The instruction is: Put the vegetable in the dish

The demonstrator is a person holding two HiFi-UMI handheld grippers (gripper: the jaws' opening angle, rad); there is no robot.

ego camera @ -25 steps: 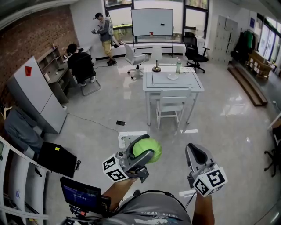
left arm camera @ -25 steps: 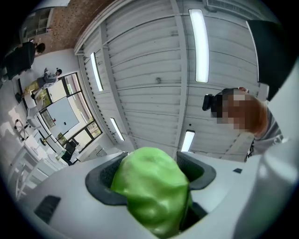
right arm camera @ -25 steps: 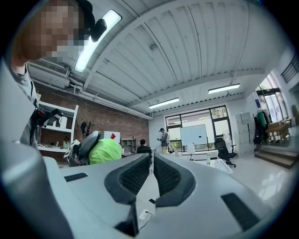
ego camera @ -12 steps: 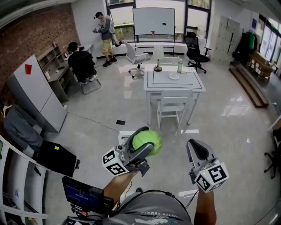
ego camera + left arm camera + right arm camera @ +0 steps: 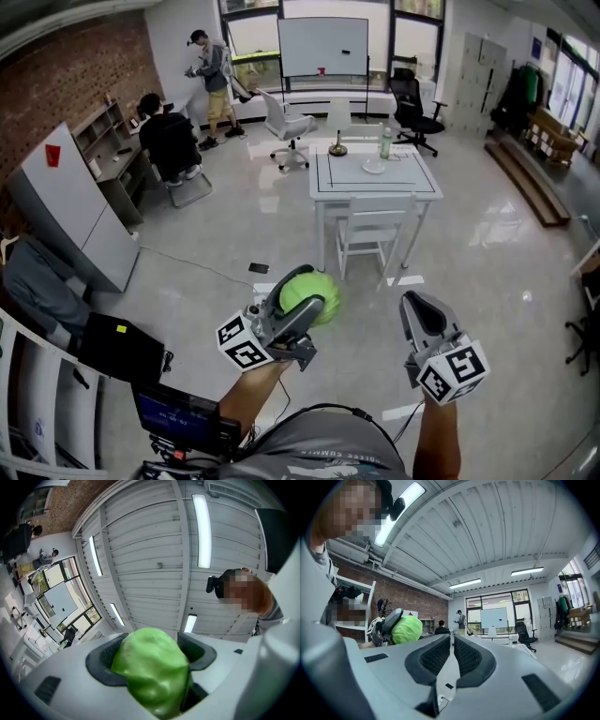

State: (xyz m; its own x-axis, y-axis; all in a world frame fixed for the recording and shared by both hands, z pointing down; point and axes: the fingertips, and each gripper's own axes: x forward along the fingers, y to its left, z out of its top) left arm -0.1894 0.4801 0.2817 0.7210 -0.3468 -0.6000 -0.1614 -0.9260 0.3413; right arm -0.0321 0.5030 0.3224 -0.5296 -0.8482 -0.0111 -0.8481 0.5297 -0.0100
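A round, bright green vegetable (image 5: 302, 292) is clamped between the jaws of my left gripper (image 5: 312, 300), held in the air above the floor. It fills the gap between the dark pads (image 5: 104, 660) in the left gripper view, where the vegetable (image 5: 152, 674) bulges past the tips. My right gripper (image 5: 418, 315) hangs to its right, shut with nothing held; its pads (image 5: 433, 657) nearly touch. From the right gripper view the vegetable (image 5: 407, 629) shows at the left. A small white dish (image 5: 372, 166) lies on a white table (image 5: 375, 182) far ahead.
A white chair (image 5: 373, 236) stands at the table's near side. A bottle (image 5: 382, 142) and a small dark stand (image 5: 337, 148) sit on the table. A whiteboard (image 5: 322, 47), office chairs and two people are at the back. Shelving (image 5: 37, 394) and a monitor (image 5: 173, 414) lie at my left.
Both grippers sit slightly higher in the head view than a second ago, the vegetable still gripped. The standing person at the back has stepped left.
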